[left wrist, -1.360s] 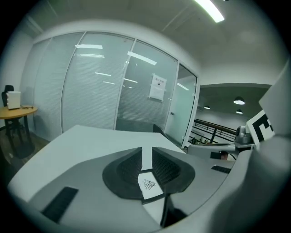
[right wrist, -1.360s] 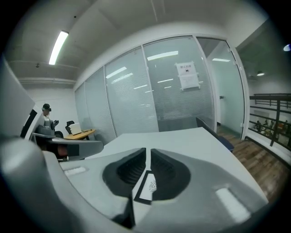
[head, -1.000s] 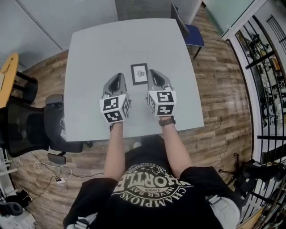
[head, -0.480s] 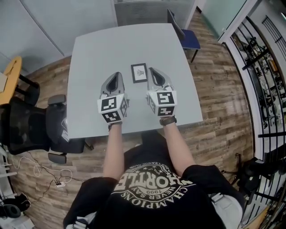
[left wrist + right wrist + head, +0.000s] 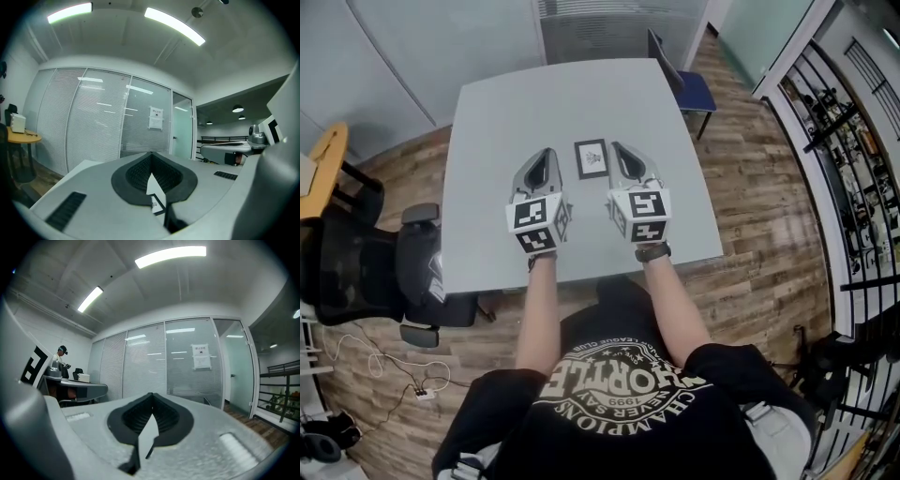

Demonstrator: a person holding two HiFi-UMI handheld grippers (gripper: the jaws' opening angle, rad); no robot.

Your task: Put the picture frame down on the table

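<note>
The picture frame point(image 5: 592, 157) is lying flat on the table point(image 5: 506, 112), near the table's middle. It is a small upright rectangle with a thin black border, a white mat and a tiny dark motif at its centre, too small for me to make out. I am holding my left gripper point(image 5: 546, 161) and my right gripper point(image 5: 623, 155) over the table's near half, one on each side of the frame and touching neither its edges nor its face. My forearms are crossing the table's near edge, and my own body is hiding the floor below that edge. In the left gripper view my left gripper point(image 5: 150, 165) is showing its jaws meeting at the tips with nothing between them. Low in the narrow wedge behind the tips a dark-edged pale corner is peeking through, probably the frame, though I cannot tell for sure. In the right gripper view my right gripper point(image 5: 152, 405) is likewise closed and empty, and its wedge is showing only pale table surface. Both gripper views are looking past the table's far edge to a glass wall with blinds point(image 5: 93, 122) and a paper notice point(image 5: 202, 356), which the head view is cutting off. Only the head view is showing a blue chair point(image 5: 694, 91) at the table's far right corner and a black office chair point(image 5: 356, 272) off the table's left edge.
</note>
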